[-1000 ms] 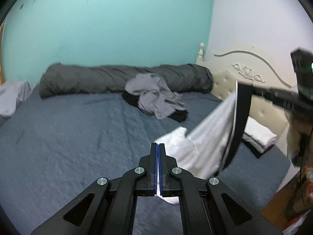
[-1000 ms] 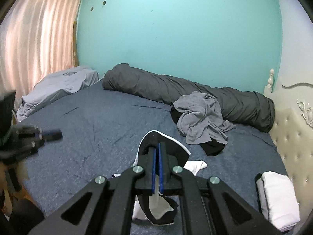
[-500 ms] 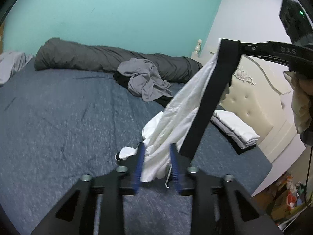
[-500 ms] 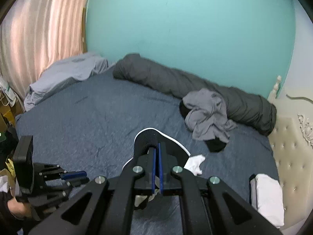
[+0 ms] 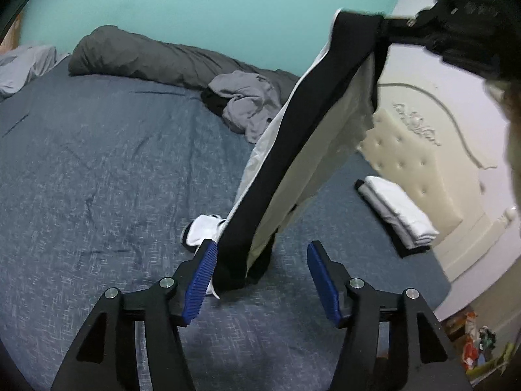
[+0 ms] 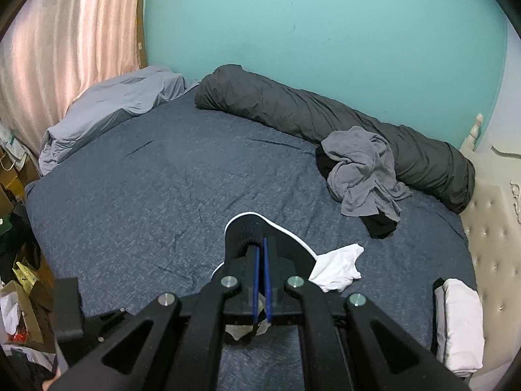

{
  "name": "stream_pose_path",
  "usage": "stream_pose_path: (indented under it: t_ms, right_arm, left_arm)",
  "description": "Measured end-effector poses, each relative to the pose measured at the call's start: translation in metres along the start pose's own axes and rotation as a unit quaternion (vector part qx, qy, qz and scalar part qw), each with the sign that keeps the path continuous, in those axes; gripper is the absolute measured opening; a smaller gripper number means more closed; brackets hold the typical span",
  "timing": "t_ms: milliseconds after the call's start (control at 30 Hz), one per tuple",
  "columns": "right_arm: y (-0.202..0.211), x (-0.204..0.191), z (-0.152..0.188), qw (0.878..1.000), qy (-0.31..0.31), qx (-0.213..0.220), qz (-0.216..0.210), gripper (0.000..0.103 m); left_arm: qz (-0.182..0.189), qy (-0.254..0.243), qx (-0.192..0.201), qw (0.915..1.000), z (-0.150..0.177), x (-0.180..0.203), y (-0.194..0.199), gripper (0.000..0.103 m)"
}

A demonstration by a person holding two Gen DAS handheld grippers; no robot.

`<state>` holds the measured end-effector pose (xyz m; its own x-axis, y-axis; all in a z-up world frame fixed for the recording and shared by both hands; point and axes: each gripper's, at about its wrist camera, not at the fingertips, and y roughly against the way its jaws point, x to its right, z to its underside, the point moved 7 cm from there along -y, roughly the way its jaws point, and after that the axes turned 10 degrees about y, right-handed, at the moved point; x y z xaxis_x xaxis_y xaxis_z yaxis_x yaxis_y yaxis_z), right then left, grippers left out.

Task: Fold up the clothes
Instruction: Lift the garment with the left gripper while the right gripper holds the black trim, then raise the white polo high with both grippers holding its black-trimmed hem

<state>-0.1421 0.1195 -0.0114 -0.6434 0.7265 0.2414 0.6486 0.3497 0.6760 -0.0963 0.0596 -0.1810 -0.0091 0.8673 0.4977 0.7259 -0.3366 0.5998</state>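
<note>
Letting go, my left gripper (image 5: 262,260) has just been opening; its blue pads now stand apart, with the white and black shirt (image 5: 293,150) hanging between them, close against one pad. My right gripper (image 6: 261,254) is pinched tight on the shirt's black band and holds it up high. One white corner lies on the bumpy blue bed (image 6: 146,195). Behind are a crumpled gray cloth (image 6: 361,169), a long dark roll (image 6: 309,114) and a green wall (image 6: 325,32).
</note>
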Motion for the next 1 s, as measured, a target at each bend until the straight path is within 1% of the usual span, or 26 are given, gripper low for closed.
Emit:
stream_pose_path:
  t_ms: [167, 233, 367, 433, 500, 567, 600, 633, 700, 733, 833, 933, 1000]
  right_arm:
    - [0.003, -0.003, -0.001, 1.000, -0.007, 0.010, -0.010, 0.002]
    - [0.004, -0.004, -0.001, 1.000, -0.007, 0.013, -0.014, 0.002]
    - [0.006, -0.001, 0.002, 1.000, -0.014, 0.019, -0.021, 0.002]
    - [0.007, 0.002, 0.002, 0.999, -0.021, 0.022, -0.023, 0.002]
    - [0.008, 0.006, 0.002, 0.999, -0.028, 0.026, -0.024, 0.002]
    - [0.012, 0.006, 0.002, 0.999, -0.029, 0.030, -0.023, 0.002]
    - [0.014, 0.007, 0.002, 0.999, -0.028, 0.032, -0.022, 0.002]
    - [0.017, 0.007, 0.002, 0.999, -0.027, 0.035, -0.021, 0.002]
    - [0.020, 0.009, 0.002, 0.999, -0.028, 0.038, -0.021, 0.002]
    - [0.023, 0.010, 0.003, 0.998, -0.029, 0.042, -0.021, 0.002]
    - [0.032, 0.015, 0.003, 0.998, -0.033, 0.053, -0.018, 0.002]
    - [0.043, 0.019, 0.002, 0.997, -0.034, 0.065, -0.015, 0.002]
    - [0.053, 0.022, 0.001, 0.997, -0.034, 0.074, -0.010, 0.002]
  left_arm:
    - [-0.046, 0.006, 0.014, 0.9988, -0.002, -0.018, -0.026, 0.062]
    - [-0.051, 0.003, 0.012, 0.9986, -0.002, -0.023, -0.036, 0.062]
    - [-0.045, -0.005, -0.005, 0.9989, 0.005, -0.024, -0.055, 0.062]
    - [-0.044, 0.001, -0.009, 0.9990, 0.008, -0.027, -0.061, 0.060]
    - [-0.044, 0.004, -0.012, 0.9990, 0.009, -0.030, -0.066, 0.050]
    - [-0.044, 0.004, -0.013, 0.9989, 0.009, -0.033, -0.069, 0.030]
    - [-0.043, 0.004, -0.011, 0.9990, 0.006, -0.033, -0.068, 0.024]
    - [-0.042, 0.003, -0.009, 0.9991, 0.004, -0.033, -0.067, 0.015]
    - [-0.039, 0.001, 0.000, 0.9992, -0.005, -0.033, -0.063, 0.007]
    - [-0.038, -0.002, 0.004, 0.9993, -0.009, -0.032, -0.059, 0.005]
    - [-0.035, -0.021, 0.013, 0.9991, -0.026, -0.027, -0.051, 0.004]
    - [-0.036, -0.029, 0.027, 0.9986, -0.040, -0.026, -0.034, 0.004]
    - [-0.037, -0.033, 0.042, 0.9979, -0.055, -0.024, -0.019, 0.003]
